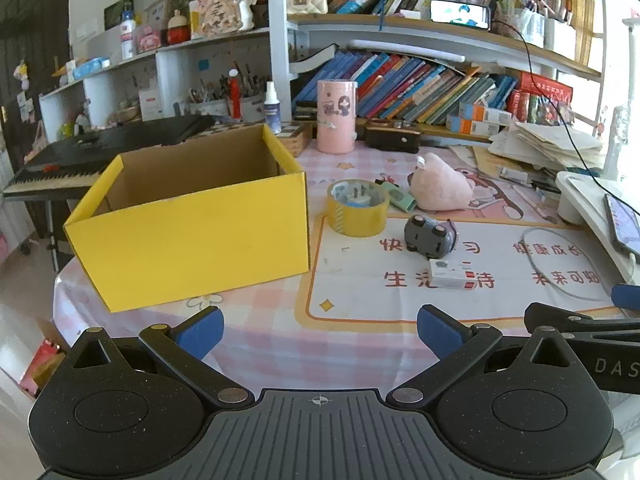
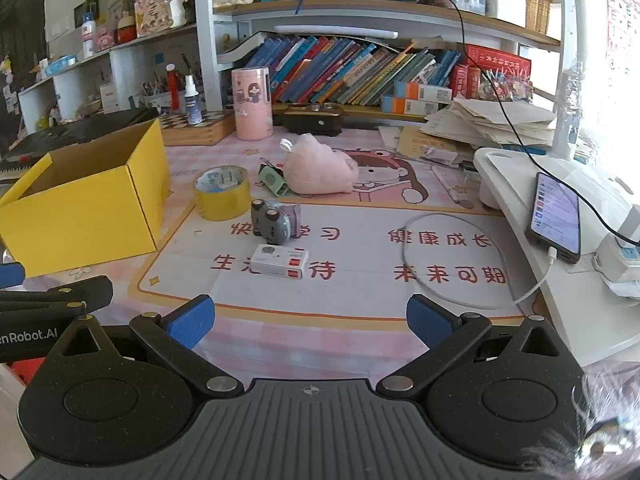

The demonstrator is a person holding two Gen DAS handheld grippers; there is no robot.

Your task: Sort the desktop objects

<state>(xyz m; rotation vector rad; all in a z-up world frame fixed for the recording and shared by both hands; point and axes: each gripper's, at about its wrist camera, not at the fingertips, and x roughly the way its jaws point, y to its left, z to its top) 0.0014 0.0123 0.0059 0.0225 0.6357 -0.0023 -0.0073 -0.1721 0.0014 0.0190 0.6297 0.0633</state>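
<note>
Both grippers hover wide open and empty at the near edge, sorting not yet begun.

From the left: the open yellow box (image 1: 188,216) looks empty from here; just right of it stands the tape roll (image 1: 357,208) on end, then the toy car (image 1: 430,236) tipped on its side, wheels towards the camera, and the small white carton (image 2: 282,261) lying flat, long axis left to right. The left gripper (image 1: 320,330) and right gripper (image 2: 310,320) likely need to reach forward, and the carton, being nearest, seems the easiest first pick.
</note>
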